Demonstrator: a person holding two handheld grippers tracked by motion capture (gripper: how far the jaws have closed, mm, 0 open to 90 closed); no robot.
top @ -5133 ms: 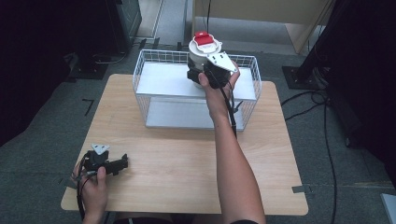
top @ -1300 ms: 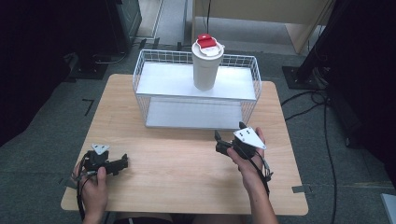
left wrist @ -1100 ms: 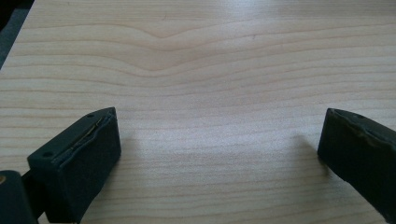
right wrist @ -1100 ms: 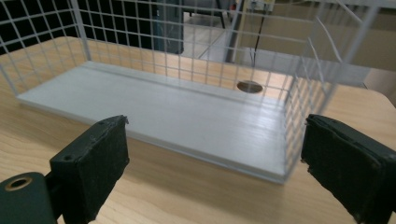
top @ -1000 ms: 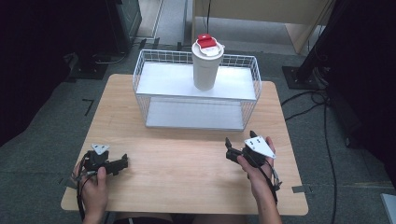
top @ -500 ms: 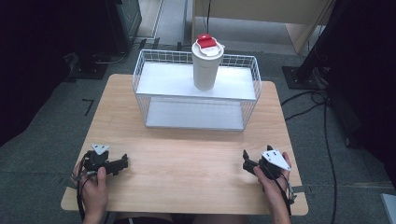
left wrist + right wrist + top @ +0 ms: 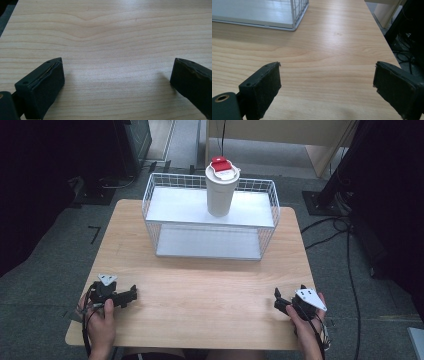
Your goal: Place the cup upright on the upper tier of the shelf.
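Having pulled back from the cup (image 7: 221, 188) on the wire rack (image 7: 210, 217), the right gripper (image 7: 289, 304) rests with fingers open on the worktop (image 7: 210, 295), like the left gripper (image 7: 121, 295), suggesting the placement is finished.

L gripper (image 7: 131, 294): held low at near-left worktop (image 7: 200, 285) edge, jaws wide apart, nothing between. R gripper (image 7: 278, 301): near-right edge, jaws wide apart (grey plate on top), hand (image 7: 302, 322) behind.
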